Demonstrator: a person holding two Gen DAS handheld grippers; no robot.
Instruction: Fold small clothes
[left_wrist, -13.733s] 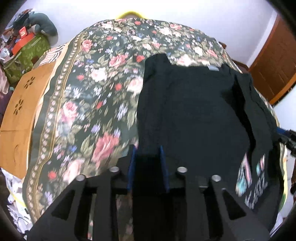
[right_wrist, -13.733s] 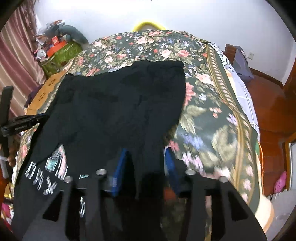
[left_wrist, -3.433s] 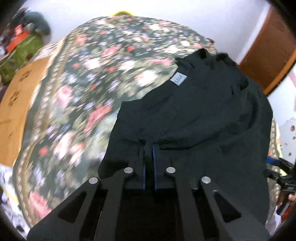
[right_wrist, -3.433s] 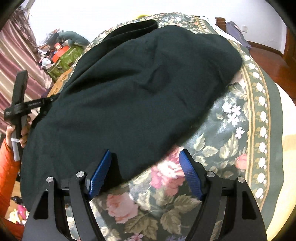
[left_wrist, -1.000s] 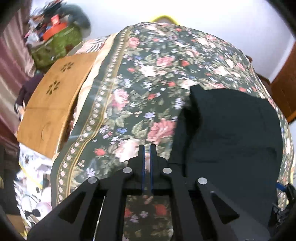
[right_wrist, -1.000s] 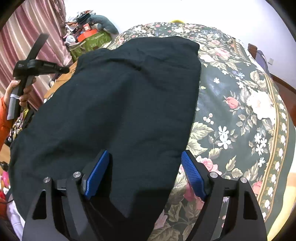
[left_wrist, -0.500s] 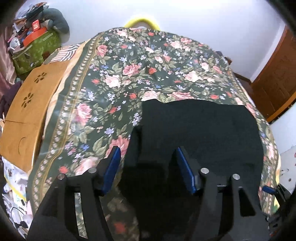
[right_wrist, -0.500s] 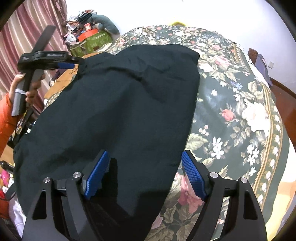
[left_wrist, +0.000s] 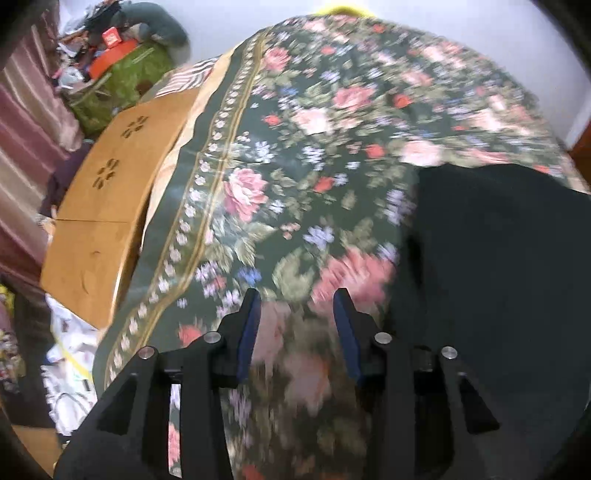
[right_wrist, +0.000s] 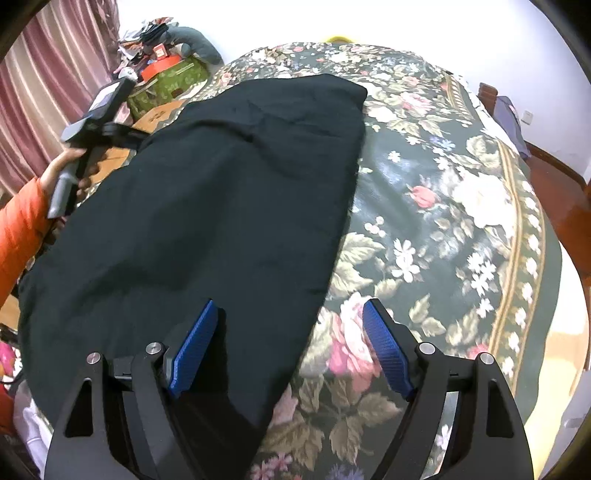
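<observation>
- Black garment (right_wrist: 207, 206) lay folded flat on the floral bedspread (right_wrist: 461, 229).
- Left gripper (left_wrist: 297, 317), jaws just closing, part-open, held nothing.
- Right gripper (right_wrist: 290, 332) gaped wide, straddling the garment's edge, gripping nothing.

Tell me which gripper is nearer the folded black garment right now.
Right. The right gripper hangs over the black garment, its near edge running between the open fingers. The left gripper, jaws just closing on nothing, is over bare floral bedspread beside it.

Black garment (right_wrist: 221, 206) folded flat on floral bedspread (right_wrist: 461, 221).
</observation>
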